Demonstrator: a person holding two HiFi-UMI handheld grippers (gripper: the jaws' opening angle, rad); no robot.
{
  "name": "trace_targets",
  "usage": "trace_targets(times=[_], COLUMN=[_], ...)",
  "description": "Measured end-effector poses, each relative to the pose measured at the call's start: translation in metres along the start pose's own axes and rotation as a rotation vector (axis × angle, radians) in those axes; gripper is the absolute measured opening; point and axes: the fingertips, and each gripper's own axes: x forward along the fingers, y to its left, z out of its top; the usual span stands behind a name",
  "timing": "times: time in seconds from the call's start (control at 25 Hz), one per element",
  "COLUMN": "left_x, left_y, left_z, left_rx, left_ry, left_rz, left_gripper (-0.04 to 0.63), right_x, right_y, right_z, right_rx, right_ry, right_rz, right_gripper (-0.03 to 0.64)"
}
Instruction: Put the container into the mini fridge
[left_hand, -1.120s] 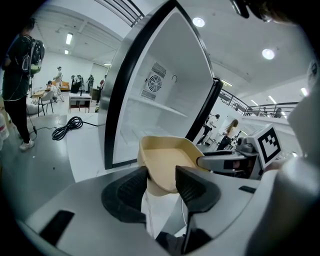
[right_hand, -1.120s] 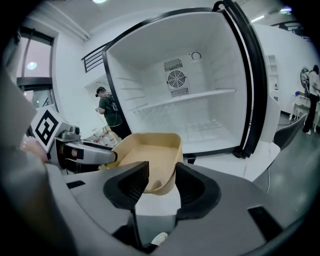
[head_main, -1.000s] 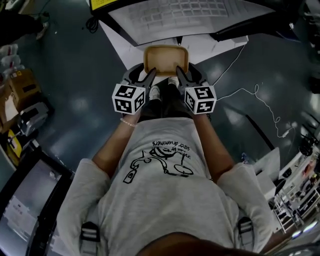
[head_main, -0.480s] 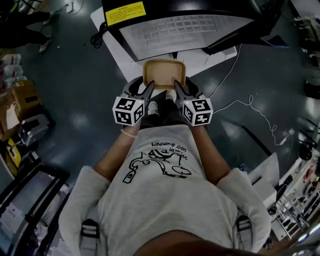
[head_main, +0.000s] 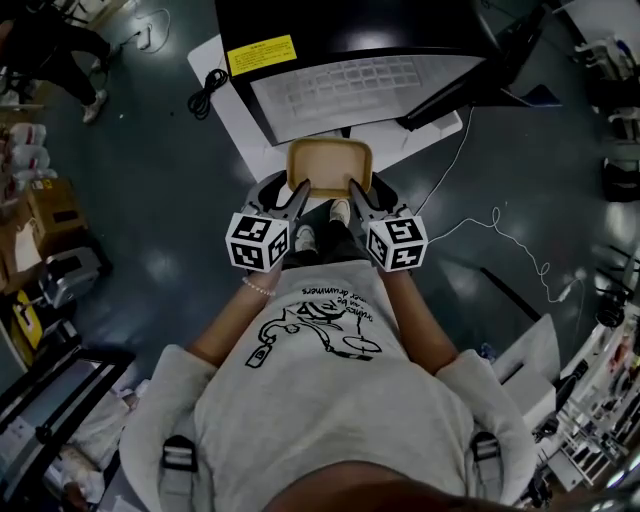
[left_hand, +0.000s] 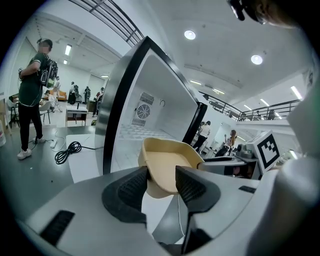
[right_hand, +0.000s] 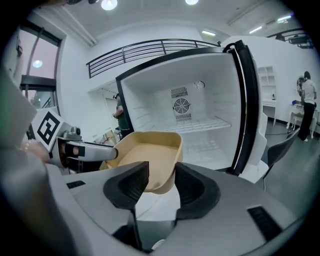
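Fan (right_hand: 181, 106) inside fridge (right_hand: 150, 95), gripper views only

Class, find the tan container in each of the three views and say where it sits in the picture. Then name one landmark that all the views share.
Head view: the container is upper centre, just below the open mini fridge.
Left gripper view: centre, its near corner between the jaws.
Right gripper view: centre, slightly left, near corner between the jaws.
Shared landmark: the mini fridge's open white interior, behind the container.
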Motion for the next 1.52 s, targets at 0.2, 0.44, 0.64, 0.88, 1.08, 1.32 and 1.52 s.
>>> trace_targets(times=[0.2, 0.44, 0.64, 0.88, 1.08, 1.32, 1.52], left_x=[-0.011, -0.014, -0.013, -0.004, 0.005, 0.015, 0.022], left_y=[-0.008, -0.016, -0.022, -0.026, -0.029, -0.026, -0.025], left_z=[0.015, 0.017, 0.023, 0.031, 0.040, 0.053, 0.062], left_rx=[0.029, 0.035, 0.045, 0.046, 0.046, 0.040, 0.028], left_ry=[-0.024, -0.016, -0.014, -0.014, -0.020, -0.039, -0.046], left_rz=[-0.009, -0.025, -0.033, -0.038, -0.033, -0.012, 0.009], left_gripper=[0.178, 0.178, 0.178, 0.178, 0.178, 0.178, 0.178], right_x=[-0.011, -0.022, -0.025, -0.022, -0.020, -0.011, -0.005], right_y=[0.005, 0.005, 0.001, -0.012, -0.022, -0.032, -0.041], right_z=[0.011, 0.022, 0.027, 0.037, 0.047, 0.059, 0.070], right_rx=[-0.003, -0.003, -0.008, -0.012, -0.018, -0.035, -0.033], right_ry=[-0.009, -0.025, -0.031, -0.035, -0.042, -0.048, -0.053], right_rz=[-0.001, -0.012, -0.018, -0.023, -0.016, 0.011, 0.039], right_gripper=[0.158, 0.158, 0.158, 0.158, 0.158, 0.158, 0.158])
